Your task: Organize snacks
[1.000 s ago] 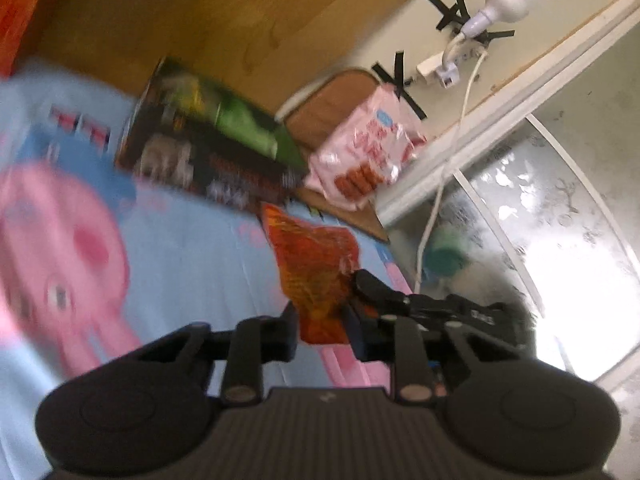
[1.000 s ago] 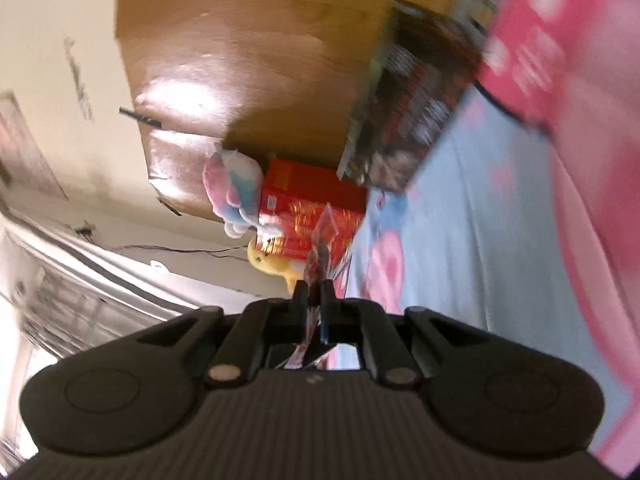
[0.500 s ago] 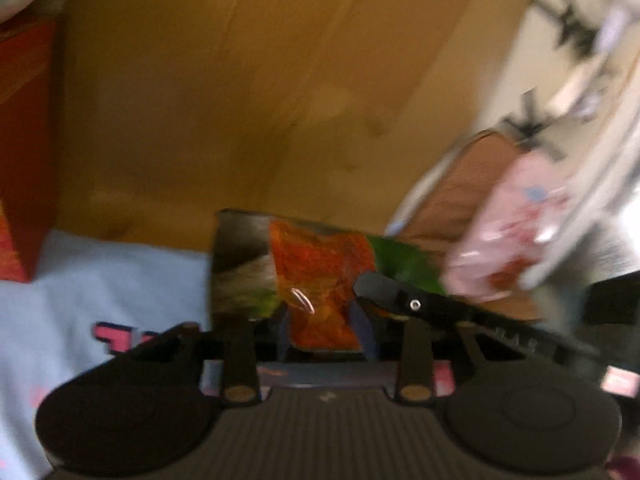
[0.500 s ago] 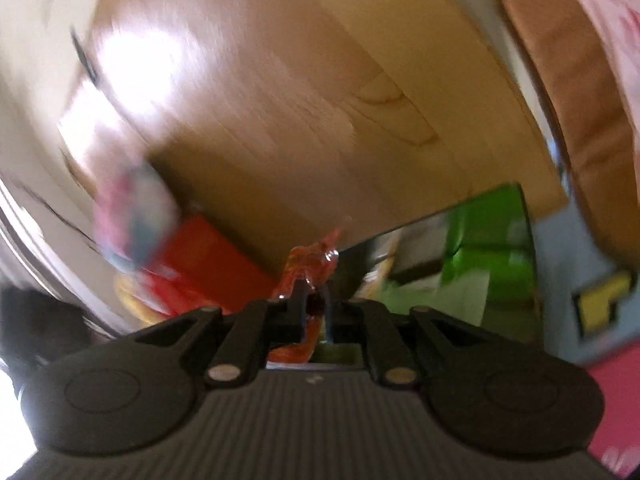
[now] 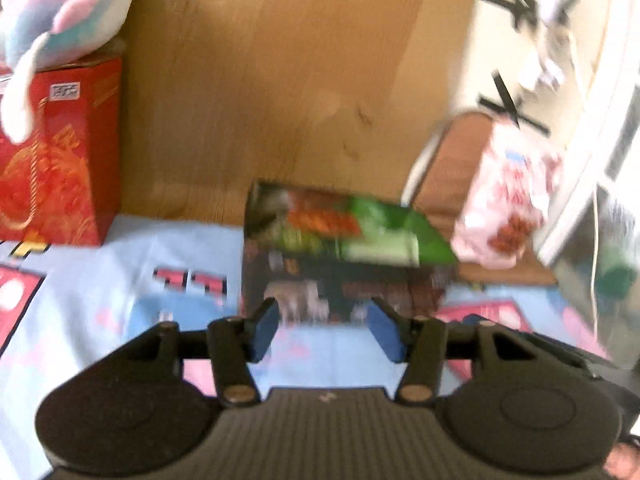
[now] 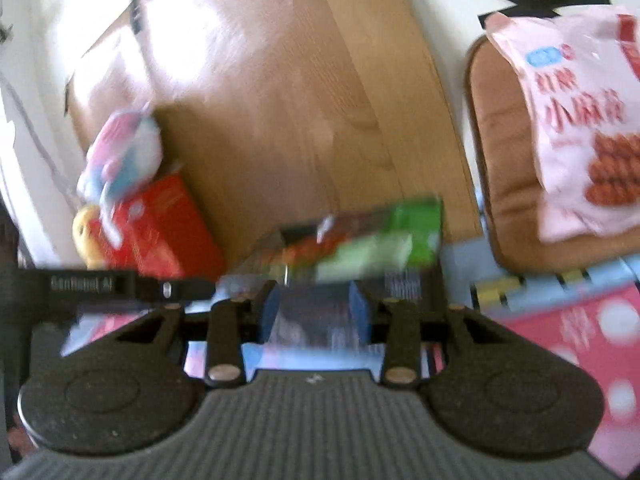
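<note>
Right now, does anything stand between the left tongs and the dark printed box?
Nothing visible. The left tongs, just opening and empty, face the dark printed box directly across the blue sheet; red carton and pink bag sit aside.

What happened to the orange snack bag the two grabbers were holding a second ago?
Both let go: the left gripper and right gripper have just been opening, nothing between their pads. The orange packet now lies in the dark box. The pink bag stayed put.
</note>
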Action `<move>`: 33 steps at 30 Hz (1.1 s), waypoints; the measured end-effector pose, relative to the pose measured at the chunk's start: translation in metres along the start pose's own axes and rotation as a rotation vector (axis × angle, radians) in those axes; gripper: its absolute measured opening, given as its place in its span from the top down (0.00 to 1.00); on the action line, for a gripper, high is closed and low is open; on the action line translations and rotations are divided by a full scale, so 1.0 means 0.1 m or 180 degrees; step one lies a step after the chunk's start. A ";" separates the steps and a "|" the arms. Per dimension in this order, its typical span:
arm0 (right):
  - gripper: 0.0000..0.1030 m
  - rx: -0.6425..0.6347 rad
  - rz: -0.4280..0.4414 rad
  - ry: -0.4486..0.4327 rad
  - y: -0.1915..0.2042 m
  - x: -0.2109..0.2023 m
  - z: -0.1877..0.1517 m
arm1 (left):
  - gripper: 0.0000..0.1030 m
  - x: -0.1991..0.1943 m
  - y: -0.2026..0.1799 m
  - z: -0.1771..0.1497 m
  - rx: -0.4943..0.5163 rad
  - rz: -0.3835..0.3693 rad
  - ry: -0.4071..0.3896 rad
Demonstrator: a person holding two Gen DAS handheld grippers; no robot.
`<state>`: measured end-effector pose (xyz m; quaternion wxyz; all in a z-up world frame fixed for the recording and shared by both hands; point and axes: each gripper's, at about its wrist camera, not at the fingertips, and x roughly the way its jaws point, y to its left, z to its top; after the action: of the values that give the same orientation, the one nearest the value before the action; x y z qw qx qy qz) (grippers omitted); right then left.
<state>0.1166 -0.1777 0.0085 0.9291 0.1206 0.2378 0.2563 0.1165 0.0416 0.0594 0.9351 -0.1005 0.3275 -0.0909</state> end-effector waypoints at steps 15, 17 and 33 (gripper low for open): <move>0.55 0.0349 -0.0215 0.0267 0.24 -0.85 -0.79 | 0.51 -0.51 -0.31 -0.96 0.0117 0.0299 0.0239; 0.51 0.0368 -0.0203 0.0239 0.28 -0.92 -0.82 | 0.50 -0.58 -0.32 -1.02 0.0128 0.0337 0.0221; 0.39 0.0440 -0.0167 0.0218 0.53 -1.23 -0.99 | 0.36 -0.86 -0.37 -1.31 0.0206 0.0577 0.0084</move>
<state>-0.0480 -0.1885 -0.0111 0.9162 0.1695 0.2897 0.2188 -0.0356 0.0097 0.0196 0.9378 -0.0389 0.3445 -0.0179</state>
